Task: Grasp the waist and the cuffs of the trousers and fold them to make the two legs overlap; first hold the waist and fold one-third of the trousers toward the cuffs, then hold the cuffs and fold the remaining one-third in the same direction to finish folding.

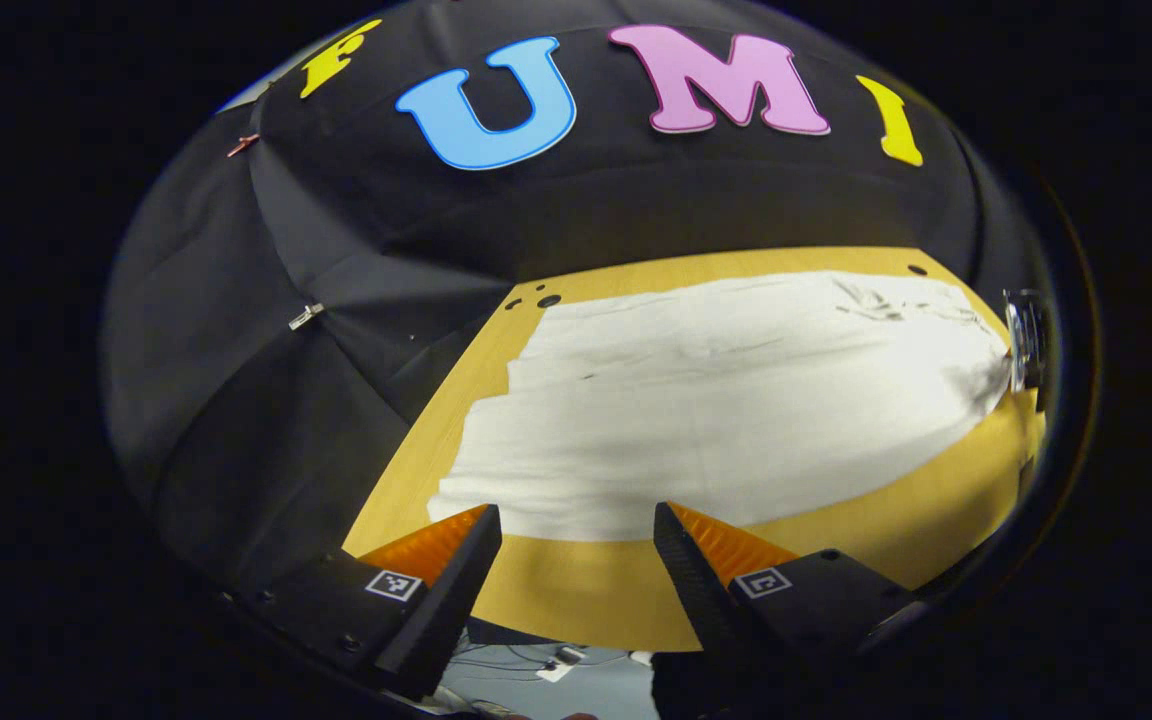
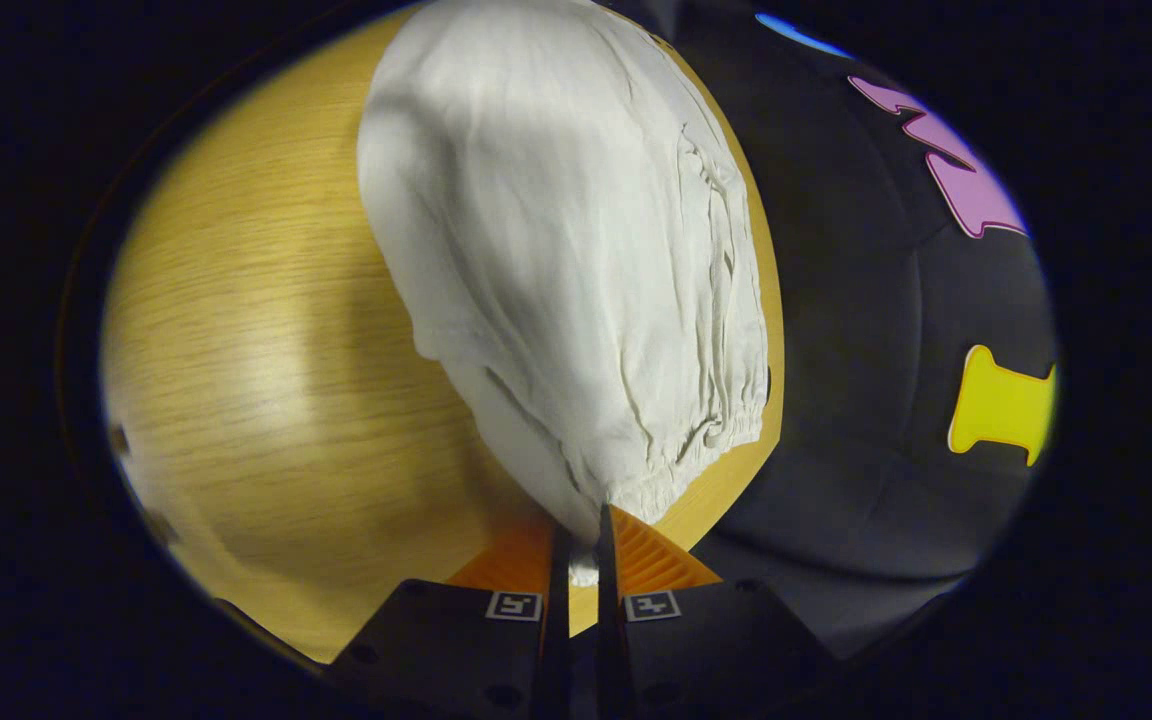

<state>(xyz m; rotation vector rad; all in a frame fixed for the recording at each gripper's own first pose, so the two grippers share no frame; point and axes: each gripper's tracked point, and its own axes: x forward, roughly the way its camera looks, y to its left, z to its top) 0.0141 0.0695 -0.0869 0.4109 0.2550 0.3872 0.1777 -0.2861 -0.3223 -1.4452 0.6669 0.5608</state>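
Left tool (image 1: 576,520): the two fingers stand wide apart with nothing between them. The tool hovers at the near edge of the worktop (image 1: 576,590), just short of the near edge of the trousers (image 1: 726,400). Bare wood shows between the fingertips and the cloth.

Right tool (image 2: 577,530): the fingers are drawn narrow, almost together, and pinch a fold of cloth at the gathered, elasticated end of the trousers (image 2: 576,260). White fabric shows in the thin gap between the fingers. Both fingers press on it.

Trousers: white, lying flat on the wooden worktop (image 2: 266,380). In the left gripper view they spread across most of the top, from the left edge near two small holes (image 1: 536,298) at the far left corner to the right edge. The far right part carries wrinkles. At that right end part of the other tool (image 1: 1024,340) is visible touching the cloth; whether it lifts the cloth there cannot be told from that view.

In the right gripper view the trousers run away from the tool along the worktop edge that borders the booth wall (image 2: 886,330). The gathered end lies nearest the tool, with creases running lengthwise. The cloth narrows into the pinch point. A broad area of bare wood lies on the side away from the wall.
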